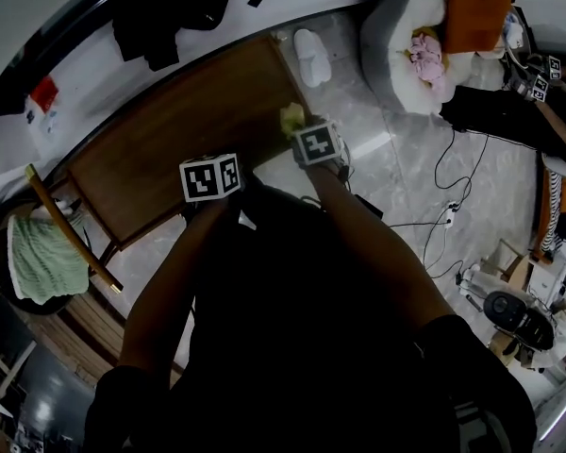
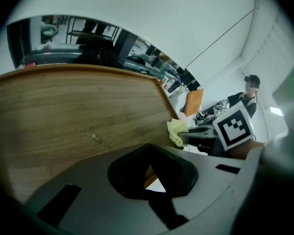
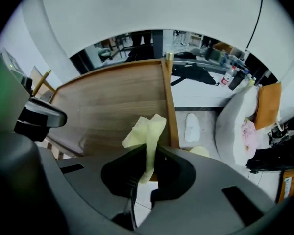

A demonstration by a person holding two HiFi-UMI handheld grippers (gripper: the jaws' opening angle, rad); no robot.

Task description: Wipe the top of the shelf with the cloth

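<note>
Both arms reach forward, right gripper [image 3: 146, 168] fingers pinching the cloth [image 3: 147, 129], left gripper [image 2: 149, 180] fingers closed empty.

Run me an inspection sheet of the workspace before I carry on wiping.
Surface: wooden shelf top, bare, no spills visible.
Job's things: yellow cloth, bunched, at the shelf's right edge near the person.
Clutter: nothing seen on the shelf top.
Grippers: right gripper shut on the cloth; left gripper shut and empty, over the shelf's near edge.
Cables: black cables loop on the floor to the right, clear of the shelf.
Surroundings: white slipper and grey cushion seat on the floor beyond the shelf; green towel to the left; dark clothing on the white table.
</note>
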